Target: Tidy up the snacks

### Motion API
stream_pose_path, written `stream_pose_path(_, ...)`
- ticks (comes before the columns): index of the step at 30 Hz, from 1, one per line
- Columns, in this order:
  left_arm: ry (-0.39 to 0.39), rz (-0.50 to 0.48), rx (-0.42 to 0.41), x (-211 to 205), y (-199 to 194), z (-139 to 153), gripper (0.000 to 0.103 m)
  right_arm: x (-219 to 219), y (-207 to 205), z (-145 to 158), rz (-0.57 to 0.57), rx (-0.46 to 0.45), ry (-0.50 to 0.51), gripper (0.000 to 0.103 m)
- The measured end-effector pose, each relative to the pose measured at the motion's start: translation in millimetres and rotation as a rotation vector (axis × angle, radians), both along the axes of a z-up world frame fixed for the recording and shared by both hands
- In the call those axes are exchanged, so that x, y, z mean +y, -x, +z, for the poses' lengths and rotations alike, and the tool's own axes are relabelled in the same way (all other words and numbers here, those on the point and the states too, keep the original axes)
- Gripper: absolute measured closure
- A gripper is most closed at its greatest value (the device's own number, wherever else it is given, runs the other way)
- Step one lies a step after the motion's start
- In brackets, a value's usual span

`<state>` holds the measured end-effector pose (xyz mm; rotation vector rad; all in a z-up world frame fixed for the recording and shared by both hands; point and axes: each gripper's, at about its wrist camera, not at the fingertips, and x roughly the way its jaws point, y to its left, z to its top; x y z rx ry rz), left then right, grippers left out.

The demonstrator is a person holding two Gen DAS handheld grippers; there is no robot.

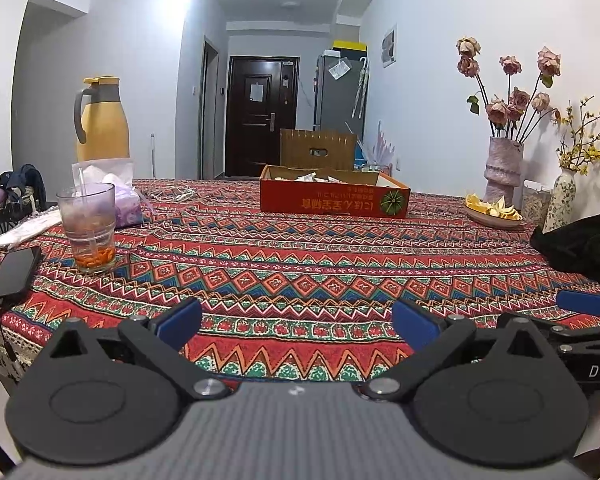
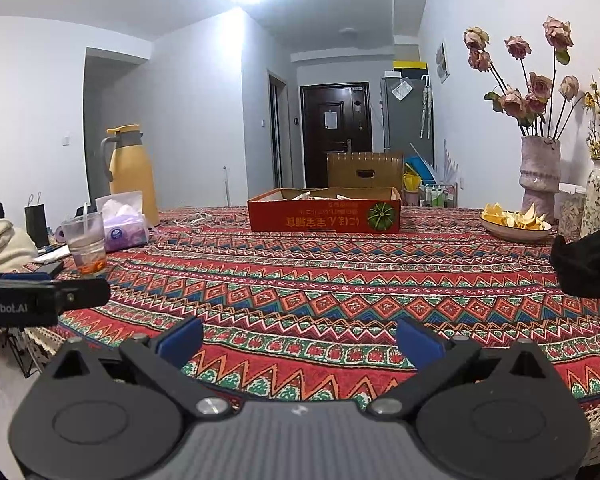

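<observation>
A shallow red cardboard box [image 1: 334, 198] stands at the far side of the patterned tablecloth, with several snack packets [image 1: 314, 178] showing over its rim. It also shows in the right wrist view [image 2: 324, 214]. My left gripper [image 1: 296, 324] is open and empty, low over the near table edge, far from the box. My right gripper [image 2: 300, 340] is open and empty, also near the front edge. The right gripper's blue finger shows at the right in the left wrist view [image 1: 582, 303].
A glass with a straw [image 1: 88, 228], a phone [image 1: 12, 272], a tissue pack [image 1: 120, 196] and a yellow jug [image 1: 100, 120] stand at the left. A bowl of peels [image 1: 492, 212], two vases [image 1: 502, 172] and a black cloth [image 1: 580, 248] are at the right.
</observation>
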<state>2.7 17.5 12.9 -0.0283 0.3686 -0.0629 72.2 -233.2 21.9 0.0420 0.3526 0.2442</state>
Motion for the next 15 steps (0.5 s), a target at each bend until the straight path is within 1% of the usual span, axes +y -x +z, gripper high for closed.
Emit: stream_pose_path(15,-0.005,-0.006,-0.006,0.8,0.8,0.3,0.0,0.1,2.1,-0.9,-0.004,-0.006,-0.007,0.0)
